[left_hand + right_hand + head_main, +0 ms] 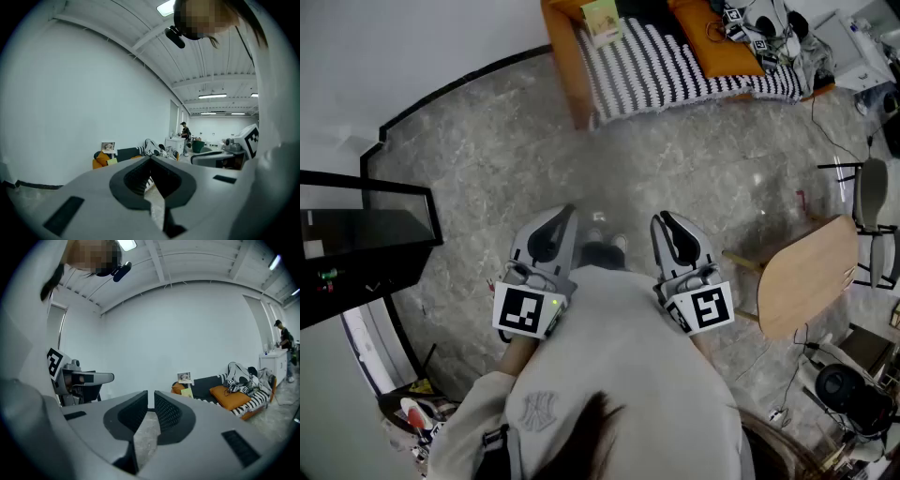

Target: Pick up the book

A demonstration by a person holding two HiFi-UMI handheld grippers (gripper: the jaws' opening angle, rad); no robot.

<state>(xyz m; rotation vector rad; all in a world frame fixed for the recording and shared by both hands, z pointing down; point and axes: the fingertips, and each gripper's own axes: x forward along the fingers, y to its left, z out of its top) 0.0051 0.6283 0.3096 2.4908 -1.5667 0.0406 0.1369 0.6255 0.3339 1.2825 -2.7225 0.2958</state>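
Note:
The book [602, 21], pale green, lies at the left end of a wooden-framed sofa [567, 66] far ahead of me. It shows small in the right gripper view as the book [187, 392] and in the left gripper view as the book [112, 161]. Both grippers are held close to my body, far short of it. My left gripper [565, 214] is shut with nothing between its tips [151, 158]. My right gripper [661, 220] is shut and empty too, its jaws [151, 392] almost touching.
A striped blanket [675, 66], an orange cushion [717, 37] and a heap of gear [759, 28] cover the sofa. A round wooden table [806, 272] and a chair [872, 220] stand at the right, a dark glass cabinet [366, 234] at the left. Grey stone floor [675, 159] lies between.

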